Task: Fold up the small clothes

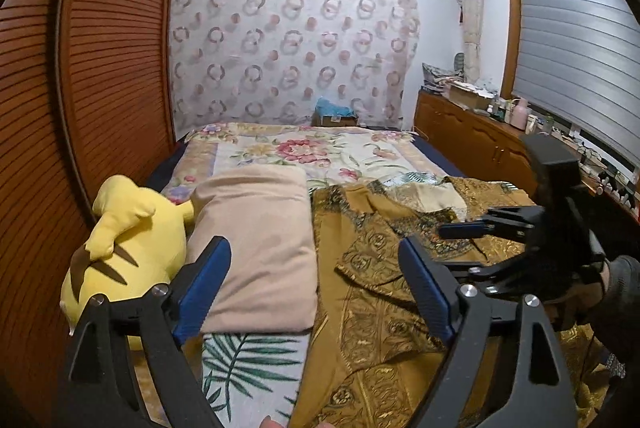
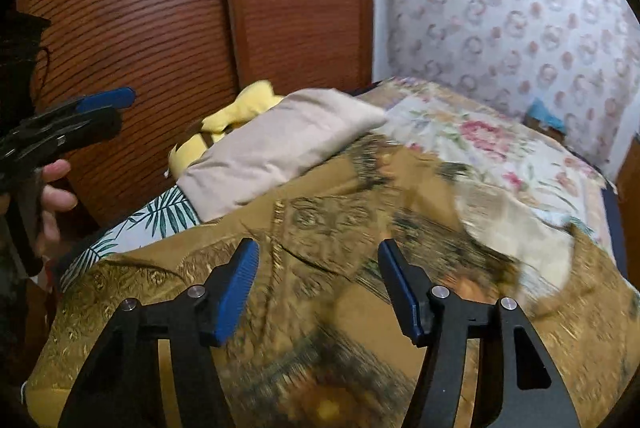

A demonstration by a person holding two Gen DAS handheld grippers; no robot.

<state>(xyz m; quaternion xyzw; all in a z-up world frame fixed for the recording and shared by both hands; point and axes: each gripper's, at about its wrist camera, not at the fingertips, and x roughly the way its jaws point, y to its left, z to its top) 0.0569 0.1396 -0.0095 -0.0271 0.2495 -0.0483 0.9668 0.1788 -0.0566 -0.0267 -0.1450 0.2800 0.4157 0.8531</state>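
Garment: a mustard-gold patterned shirt of thin woven cloth [image 1: 372, 268] lies spread and rumpled on the floral bedspread [image 1: 304, 148], just right of the beige folded cloth bundle [image 1: 256, 248] and touching its edge.
Beyond the bundle: a yellow plush toy with brown stripes [image 1: 128, 240] sits on its far side, against the brown louvred wardrobe door [image 1: 100, 68].
Left gripper [image 1: 316, 288]: blue-padded jaws stand wide apart and empty, hovering over the seam between the bundle and the shirt.
Right gripper [image 2: 318, 288]: jaws also wide apart with nothing between them, low over the shirt's middle.
Handling, as judged: the shirt looks light, limp and a little slick, so it should slide and sag rather than hold a crease; nothing fragile about it.
Where to grip, as judged: pinch a hem, shoulder or collar edge, one layer only, on the side away from the bundle, and drag flat before folding.
Hard to make out: the right wrist view is smeared by motion, so the collar and pale lining patch [image 2: 516, 224] read poorly.
Cut off: the shirt's near hem and right sleeve run out of both views; whether the shirt's edge tucks under the bundle cannot be told.
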